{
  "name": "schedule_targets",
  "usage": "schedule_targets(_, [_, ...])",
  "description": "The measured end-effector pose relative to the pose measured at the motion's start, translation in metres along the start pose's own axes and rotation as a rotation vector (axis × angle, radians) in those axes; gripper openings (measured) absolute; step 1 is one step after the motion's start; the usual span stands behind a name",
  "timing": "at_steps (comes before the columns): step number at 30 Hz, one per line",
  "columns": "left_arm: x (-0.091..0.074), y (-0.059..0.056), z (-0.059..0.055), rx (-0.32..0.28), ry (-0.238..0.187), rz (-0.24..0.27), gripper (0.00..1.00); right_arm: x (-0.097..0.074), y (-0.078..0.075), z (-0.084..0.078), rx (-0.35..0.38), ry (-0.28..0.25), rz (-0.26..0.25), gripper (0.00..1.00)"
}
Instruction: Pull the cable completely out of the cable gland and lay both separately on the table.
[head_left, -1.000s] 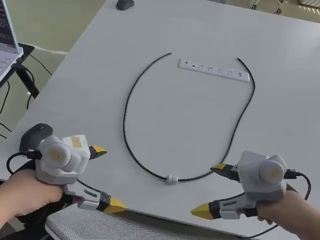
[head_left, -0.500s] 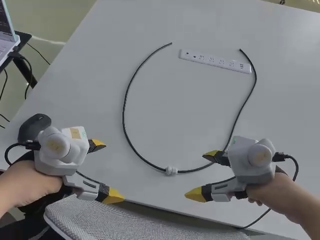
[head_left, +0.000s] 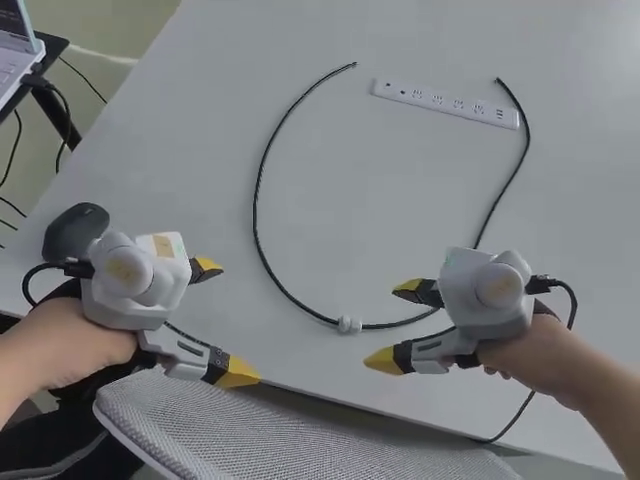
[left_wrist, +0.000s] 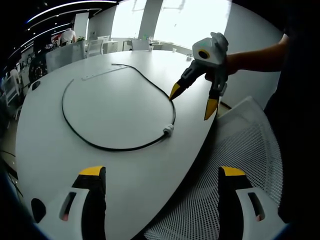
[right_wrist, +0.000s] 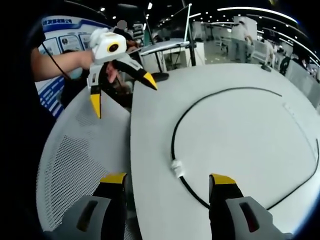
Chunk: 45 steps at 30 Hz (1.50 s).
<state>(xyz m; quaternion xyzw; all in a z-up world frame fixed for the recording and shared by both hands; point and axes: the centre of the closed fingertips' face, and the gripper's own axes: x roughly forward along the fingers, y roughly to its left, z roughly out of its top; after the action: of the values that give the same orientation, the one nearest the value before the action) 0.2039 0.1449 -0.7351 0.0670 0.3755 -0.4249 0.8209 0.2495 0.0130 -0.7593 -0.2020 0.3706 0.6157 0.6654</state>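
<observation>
White plastic cable gland (head_left: 348, 324) sits threaded on thin black cable (head_left: 258, 190), flat on pale grey tabletop (head_left: 380, 200), cable curving off both ways. Vs a sec ago, right hand-held gripper (head_left: 388, 326) has edged nearer gland, jaws spread, empty; left hand-held gripper (head_left: 232, 322) further off gland's other side, spread too. So approach only, nothing pulled yet. Right gripper view frames gland ahead betw. its jaws; head view adds white power strip (head_left: 446, 103) well beyond gland.

Left tool (head_left: 222, 322), right tool (head_left: 392, 324): pale grey rounded housings, black jaws with yellow tips, black lead (head_left: 562, 292) off each rear.
</observation>
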Motion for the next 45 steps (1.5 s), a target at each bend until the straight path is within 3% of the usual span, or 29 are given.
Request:
schedule_targets(15, [0.004,-0.005,-0.004,-0.008,0.004,-0.001,0.93,0.026,-0.011,-0.012,-0.097,0.089,0.034,0.49])
schedule_targets(38, [0.01,0.003,-0.007,-0.017,0.016,0.004,0.91,0.052,-0.02,-0.016,-0.161,0.14,0.092,0.24])
schedule_targets(45, [0.014,0.005,-0.008,-0.024,0.02,0.006,0.9,0.056,-0.021,-0.022,-0.167,0.156,0.117,0.21])
